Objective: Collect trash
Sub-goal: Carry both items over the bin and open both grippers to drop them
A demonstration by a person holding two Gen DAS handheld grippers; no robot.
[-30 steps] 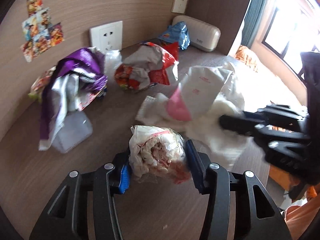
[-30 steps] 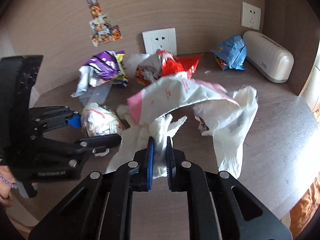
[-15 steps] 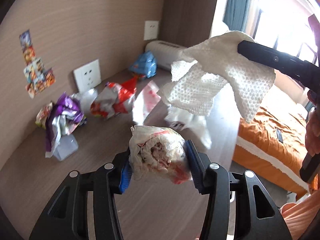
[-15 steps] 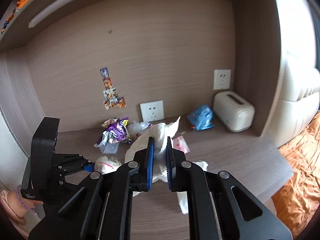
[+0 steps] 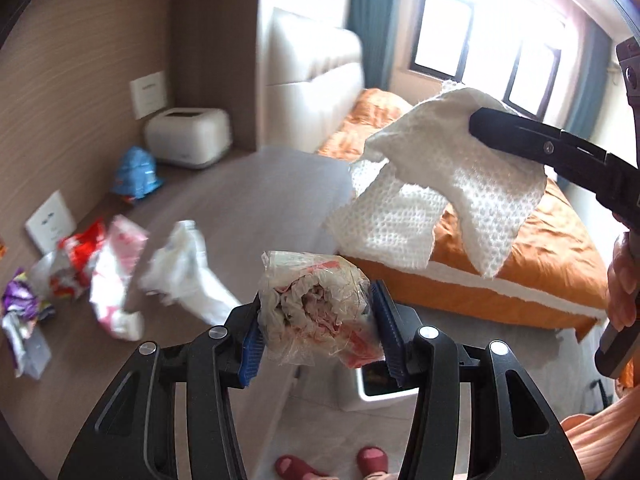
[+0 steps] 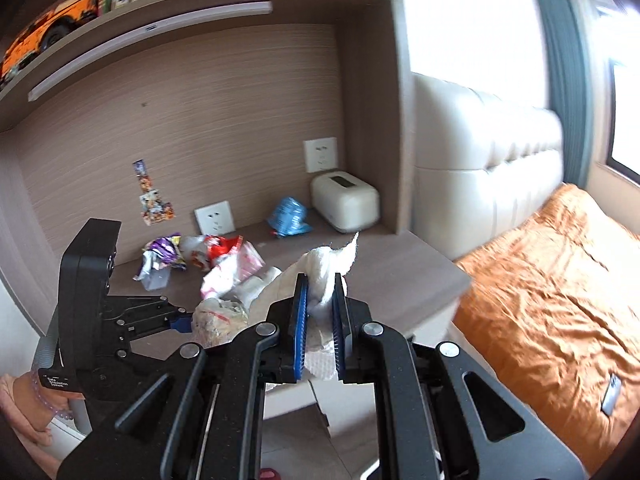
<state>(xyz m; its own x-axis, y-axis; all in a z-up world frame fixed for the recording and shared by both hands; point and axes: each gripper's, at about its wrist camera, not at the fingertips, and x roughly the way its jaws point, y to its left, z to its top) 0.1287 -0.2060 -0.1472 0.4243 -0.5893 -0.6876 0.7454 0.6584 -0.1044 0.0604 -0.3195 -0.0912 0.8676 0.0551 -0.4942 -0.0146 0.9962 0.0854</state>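
Left wrist view — left gripper (image 5: 320, 320) clamps a crumpled bag (image 5: 316, 320), right gripper (image 6: 320, 312) pinches a paper towel (image 6: 326, 276), both past the desk edge (image 5: 320, 236).

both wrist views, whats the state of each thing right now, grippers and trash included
left gripper: shut on the plastic wad, lifted off the desk
plastic wad: crumpled, clamped between the blue pads
right gripper: shut on the paper towel
paper towel: hanging loose in the air
blue wrapper: crumpled, lying on the desk beside the white box
pink and white bag: crumpled, on the desk
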